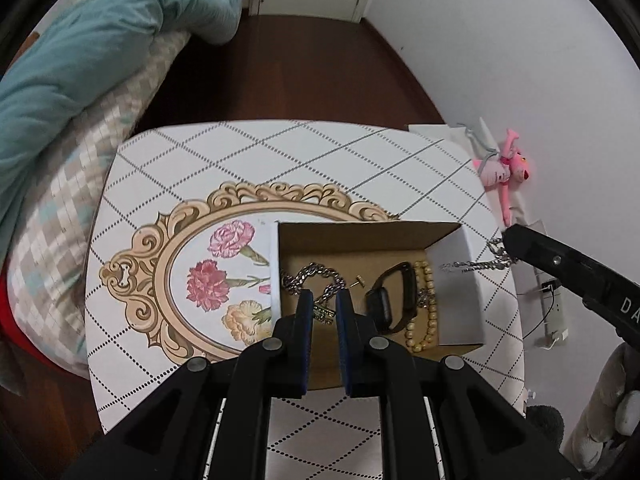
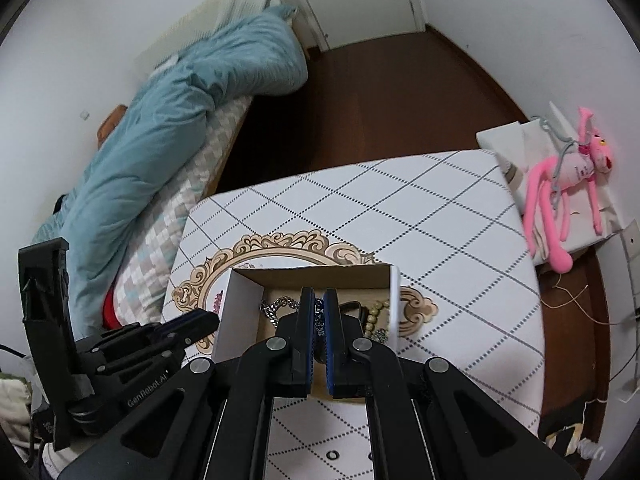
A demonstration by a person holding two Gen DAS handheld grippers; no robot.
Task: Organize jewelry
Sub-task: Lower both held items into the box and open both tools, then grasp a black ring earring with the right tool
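An open cardboard box (image 1: 356, 236) with white outer walls stands on the table; it also shows in the right wrist view (image 2: 316, 274). Inside lie a silver chain (image 1: 316, 274), a gold pendant (image 1: 324, 314), a black watch (image 1: 390, 300) and a beige bead bracelet (image 1: 426, 304). My left gripper (image 1: 323, 300) is open above the box, its fingers either side of the pendant. My right gripper (image 2: 319, 300) hangs over the box, shut on a second silver chain (image 1: 478, 262), which dangles over the box's right wall.
The table (image 1: 280, 152) has a white diamond-pattern cover with a floral oval print (image 1: 216, 276). A bed with a teal duvet (image 1: 88, 64) lies left. A pink plush toy (image 2: 568, 184) sits on a white bag at the right. Brown floor lies beyond.
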